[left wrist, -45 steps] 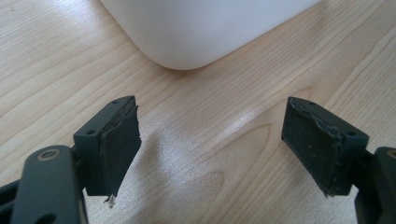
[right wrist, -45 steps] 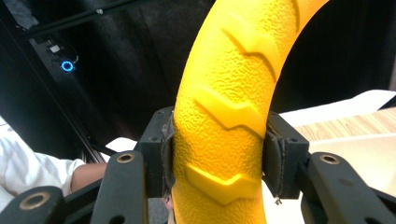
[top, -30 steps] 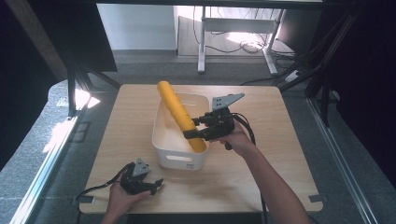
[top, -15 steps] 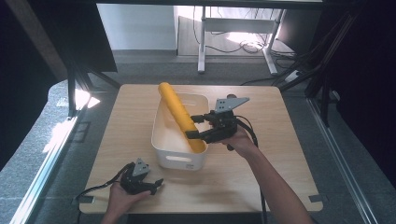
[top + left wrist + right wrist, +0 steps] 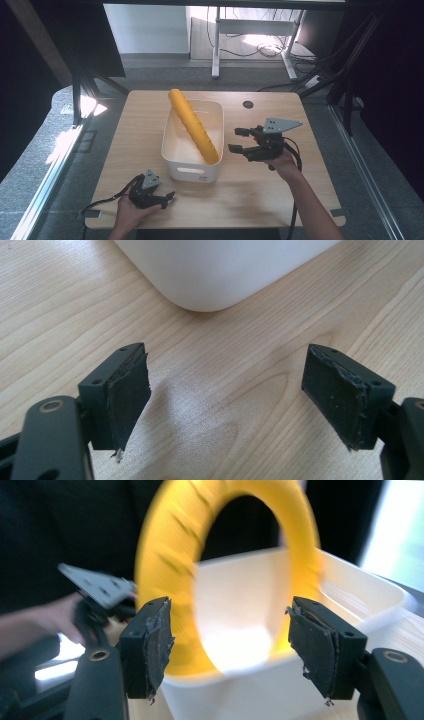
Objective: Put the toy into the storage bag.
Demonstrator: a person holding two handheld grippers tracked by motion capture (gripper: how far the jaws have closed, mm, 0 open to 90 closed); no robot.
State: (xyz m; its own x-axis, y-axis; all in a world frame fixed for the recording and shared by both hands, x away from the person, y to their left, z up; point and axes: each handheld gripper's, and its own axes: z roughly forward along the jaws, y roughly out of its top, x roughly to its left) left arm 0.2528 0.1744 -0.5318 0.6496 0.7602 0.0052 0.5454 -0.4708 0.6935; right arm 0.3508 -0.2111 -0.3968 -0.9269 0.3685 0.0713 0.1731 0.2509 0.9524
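At the near table edge, your left gripper rests on the wooden table with its jaws spread and empty, parked clear of the work. Beyond it, the yellow foam tube leans diagonally in the white plastic bin, too long to lie flat. Your right gripper hovers just beside the bin's right wall, jaws spread, holding nothing.

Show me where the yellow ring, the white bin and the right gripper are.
yellow ring [image 5: 196, 127], high view, middle of its edge-on band.
white bin [image 5: 192, 172], high view, near wall.
right gripper [image 5: 239, 140], high view, between its fingertips.
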